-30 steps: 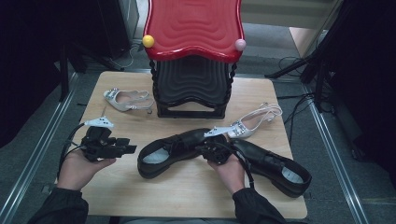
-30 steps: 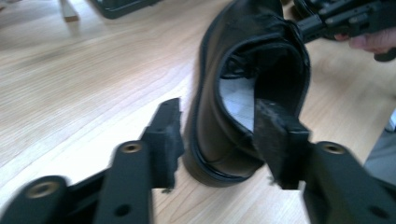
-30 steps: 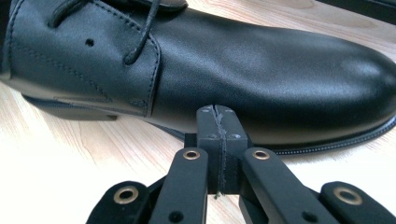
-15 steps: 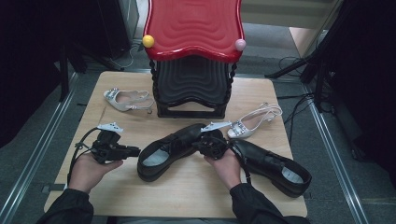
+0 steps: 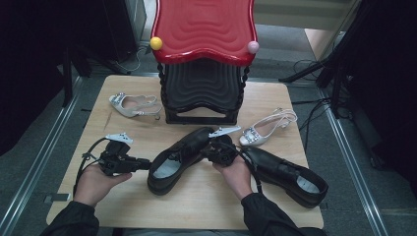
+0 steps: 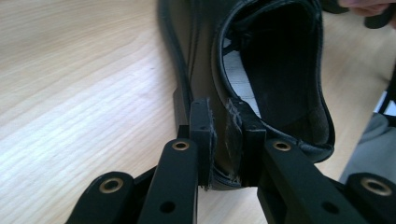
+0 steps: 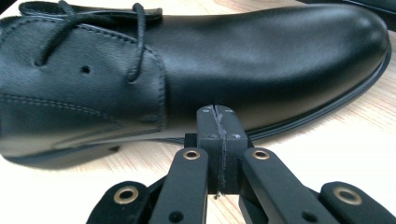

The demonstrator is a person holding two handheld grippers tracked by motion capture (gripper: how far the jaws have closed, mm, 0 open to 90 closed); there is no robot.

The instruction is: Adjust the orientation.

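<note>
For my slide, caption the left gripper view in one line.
Left gripper, its fingers just closed on the heel rim of a black leather shoe on the wooden table.

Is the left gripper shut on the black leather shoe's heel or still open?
Shut: the left gripper pinches the black leather shoe heel wall, having just closed.

We are in a recording lab or test room, not a home. Beyond the jaws we see a small pale wooden desk (image 5: pixel 275 98) that stands alone on grey floor, with metal rails (image 5: pixel 39 162) running along both its sides. Dark stands (image 5: pixel 339 64) and loose cables (image 5: pixel 314 113) crowd the floor to either side of it. Past the jaws, at the desk's far edge, sits a red and black stepped rack (image 5: pixel 204 59), and shoes are laid out around it like props: silver sandals (image 5: pixel 133 104) and black leather shoes (image 5: pixel 290 172).
</note>
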